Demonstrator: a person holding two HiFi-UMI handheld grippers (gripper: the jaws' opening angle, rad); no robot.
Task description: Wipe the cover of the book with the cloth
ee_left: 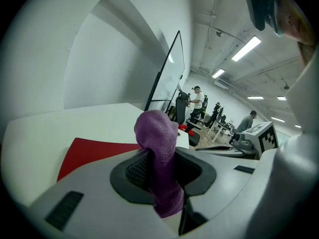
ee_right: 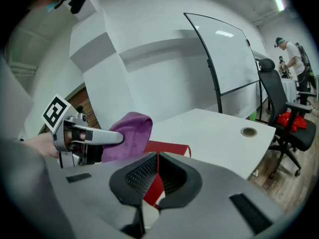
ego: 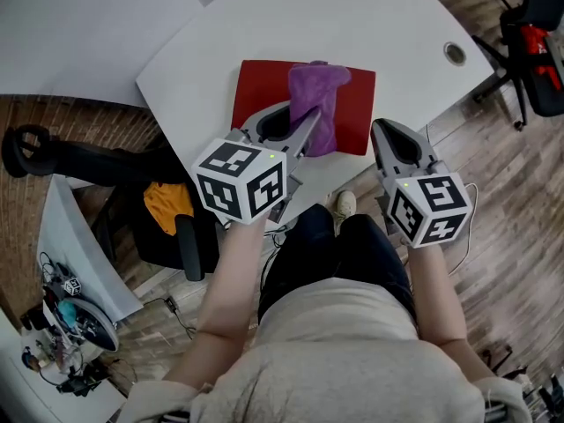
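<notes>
Observed: the book [ego: 357, 104] has a plain red cover with no print visible. The cloth [ego: 317, 104] over the book is purple, and the left gripper view shows a fine woven texture. The table [ego: 397, 25] under the book is plain white. At the book's near edge, the left gripper [ego: 304, 132] has a light grey shell and black ribbed pads, and its cube [ego: 240, 181] is white with black square markers. Just right of the book, the right gripper [ego: 382, 130] has the same grey and black, with a like-marked cube [ego: 432, 208]. Right of the book, the floor [ego: 493, 174] is brown wood planking. Left of the book, the orange item [ego: 167, 203] is plain and possibly fabric.
</notes>
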